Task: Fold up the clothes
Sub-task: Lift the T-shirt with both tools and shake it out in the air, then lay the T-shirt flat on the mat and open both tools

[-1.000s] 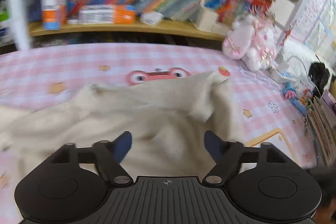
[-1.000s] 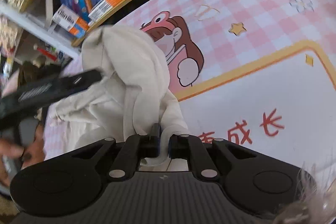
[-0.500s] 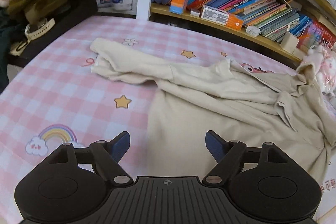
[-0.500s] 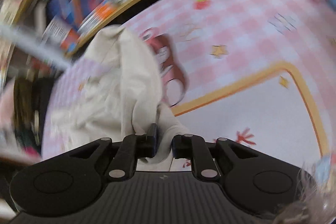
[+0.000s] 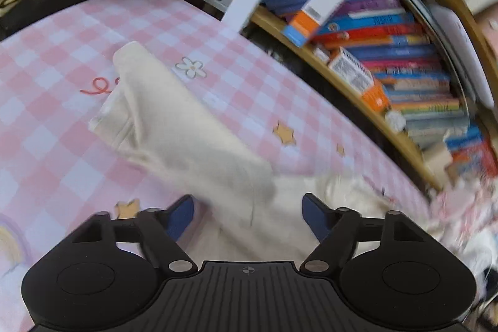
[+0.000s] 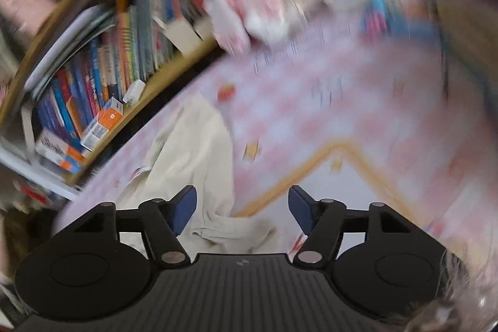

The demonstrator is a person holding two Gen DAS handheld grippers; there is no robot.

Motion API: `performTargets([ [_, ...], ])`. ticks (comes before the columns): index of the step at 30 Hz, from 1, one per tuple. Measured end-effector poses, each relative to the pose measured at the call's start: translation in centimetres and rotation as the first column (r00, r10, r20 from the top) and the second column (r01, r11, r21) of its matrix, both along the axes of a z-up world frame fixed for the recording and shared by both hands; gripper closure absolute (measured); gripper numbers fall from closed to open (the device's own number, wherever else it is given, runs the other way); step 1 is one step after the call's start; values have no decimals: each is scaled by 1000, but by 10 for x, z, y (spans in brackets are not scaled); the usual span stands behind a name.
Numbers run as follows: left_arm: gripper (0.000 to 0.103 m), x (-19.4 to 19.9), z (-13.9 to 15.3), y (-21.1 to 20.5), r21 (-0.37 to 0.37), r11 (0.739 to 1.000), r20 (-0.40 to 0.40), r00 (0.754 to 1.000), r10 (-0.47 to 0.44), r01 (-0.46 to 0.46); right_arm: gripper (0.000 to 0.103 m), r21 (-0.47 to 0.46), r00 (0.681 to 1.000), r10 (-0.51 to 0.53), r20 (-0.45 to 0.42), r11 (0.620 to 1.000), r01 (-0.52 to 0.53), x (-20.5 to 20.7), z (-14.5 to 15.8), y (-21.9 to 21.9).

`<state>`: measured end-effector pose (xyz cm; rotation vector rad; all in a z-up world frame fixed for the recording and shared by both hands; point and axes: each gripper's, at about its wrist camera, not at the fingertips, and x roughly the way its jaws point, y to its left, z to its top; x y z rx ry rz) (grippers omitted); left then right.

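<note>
Cream garment [image 5: 193, 139]: lies frame centre; left gripper [image 5: 247, 215] closing around its fold, pads not pressing; right gripper [image 6: 242, 209] opening, empty, above cloth.

The left gripper [image 5: 247, 213] pointed steeply downward, its black linkage arms spread and its blue-padded jaws standing apart while closing; cream cloth lay between them, but neither pad pressed on it. The right gripper [image 6: 242, 209] was likewise angled down, its jaws apart and opening, the blue pads clear of the cloth that lay below and between them. Both bodies filled the lower part of their own wrist views, ribbed housing in the middle, round pivot covers at either side. No hand or sleeve showed clearly in either view.
</note>
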<state>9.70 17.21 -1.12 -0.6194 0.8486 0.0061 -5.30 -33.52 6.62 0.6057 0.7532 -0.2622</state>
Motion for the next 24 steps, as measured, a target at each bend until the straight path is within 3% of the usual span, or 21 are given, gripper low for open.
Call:
performTargets([
  [1, 86, 6, -3, 3, -16, 1000, -22, 1000, 13, -13, 38, -65, 1000, 30, 1, 997, -30, 1, 5, 5],
  [3, 92, 16, -3, 10, -75, 997, -39, 999, 27, -30, 37, -185, 994, 111, -9, 977, -111, 4, 10, 20],
  [5, 94, 27, 8, 14, -101, 995, 4, 1000, 17, -16, 37, -283, 979, 203, -27, 938, -202, 10, 10, 40],
  [7, 94, 44, 25, 18, -109, 994, 42, 999, 24, -19, 37, -372, 953, 298, -56, 879, -297, 17, 10, 62],
  [10, 94, 75, 51, 26, -74, 995, 116, 991, 68, -59, 37, -455, 883, 455, -114, 766, -454, 34, 3, 100],
  [12, 88, 95, 61, 26, 29, 997, 150, 986, 67, -72, 37, -479, 828, 537, -159, 692, -541, 52, -5, 124],
  [15, 78, 111, 59, 29, 147, 986, 70, 995, 67, -77, 42, -497, 757, 620, -205, 601, -627, 77, -18, 163],
  [17, 73, 87, 56, 27, 162, 986, 75, 997, 28, -40, 42, -506, 715, 662, -223, 549, -666, 90, -26, 186],
  [19, 58, 63, 52, 26, 177, 984, 80, 997, -12, -3, 47, -514, 678, 698, -230, 504, -694, 102, -32, 207],
  [21, 50, 37, 47, 23, 205, 978, 78, 995, -54, 37, 48, -522, 653, 722, -227, 476, -708, 115, -38, 223],
  [24, 49, -17, 28, 10, 303, 946, 27, 991, -127, 113, 48, -529, 623, 744, -242, 437, -727, 135, -50, 245],
])
